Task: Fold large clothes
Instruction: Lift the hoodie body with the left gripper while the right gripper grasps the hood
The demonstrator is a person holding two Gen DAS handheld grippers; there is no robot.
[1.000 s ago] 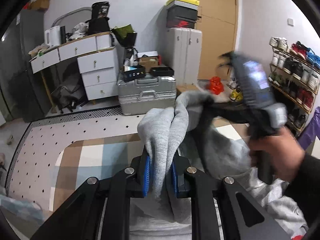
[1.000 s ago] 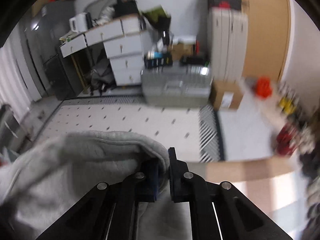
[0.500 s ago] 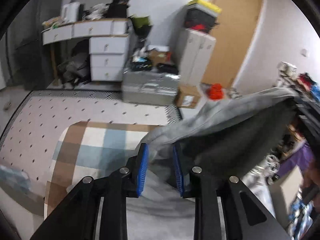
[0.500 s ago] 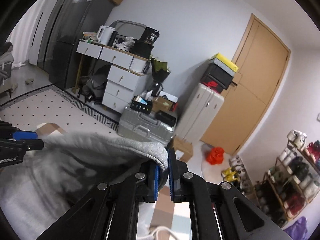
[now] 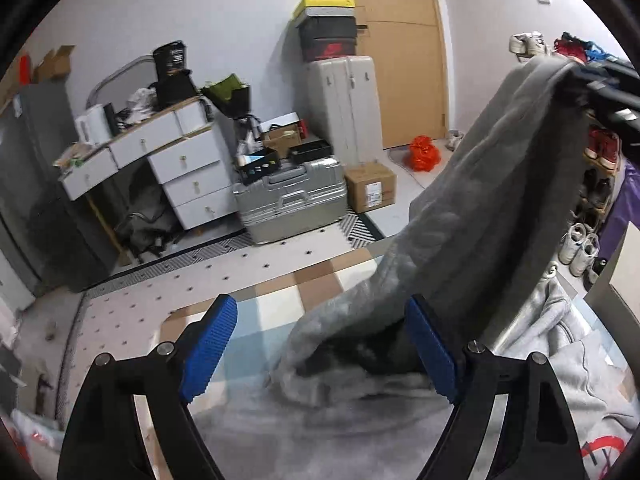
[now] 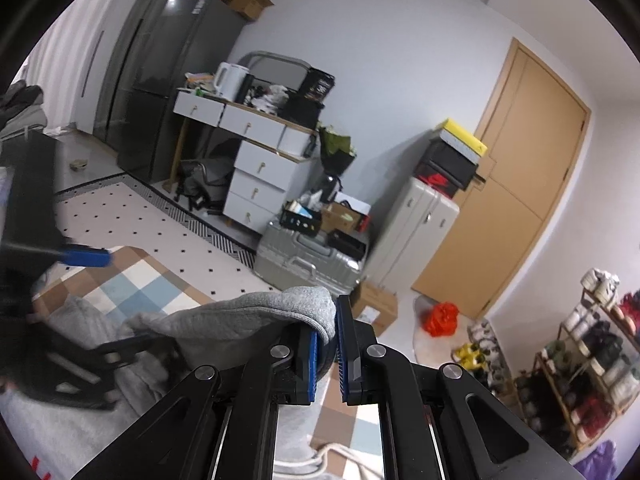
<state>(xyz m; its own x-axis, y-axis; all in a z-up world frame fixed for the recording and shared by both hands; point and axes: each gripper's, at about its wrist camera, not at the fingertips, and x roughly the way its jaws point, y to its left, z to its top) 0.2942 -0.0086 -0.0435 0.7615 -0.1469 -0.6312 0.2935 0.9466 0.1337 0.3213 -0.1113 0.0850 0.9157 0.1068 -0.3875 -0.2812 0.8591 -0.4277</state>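
A grey sweatshirt (image 5: 480, 208) lies on the checked rug (image 5: 280, 296), and one fold of it is pulled up in a long band toward the upper right. My left gripper (image 5: 320, 348) has its jaws opening wide. The low end of the band lies loose between them, close to the right blue pad (image 5: 430, 354). In the right wrist view my right gripper (image 6: 326, 344) is shut on the grey fabric's ribbed edge (image 6: 316, 308) and holds it high. The right gripper (image 5: 576, 80) shows at the band's top in the left wrist view. A blue pad (image 6: 86, 258) of the left gripper shows at the left.
A silver suitcase (image 5: 292, 196), a cardboard box (image 5: 370, 190) and white drawers (image 5: 188, 176) stand beyond the rug. A tall white case (image 5: 344, 100) and a wooden door (image 5: 400, 40) are behind. A red bag (image 5: 424, 152) lies on the floor. A shoe rack (image 6: 592, 360) lines the right.
The left jaws went from pinching the grey cloth to wide apart, letting it go. The right gripper rose up and to the right with the fabric, drawing it into a long band.
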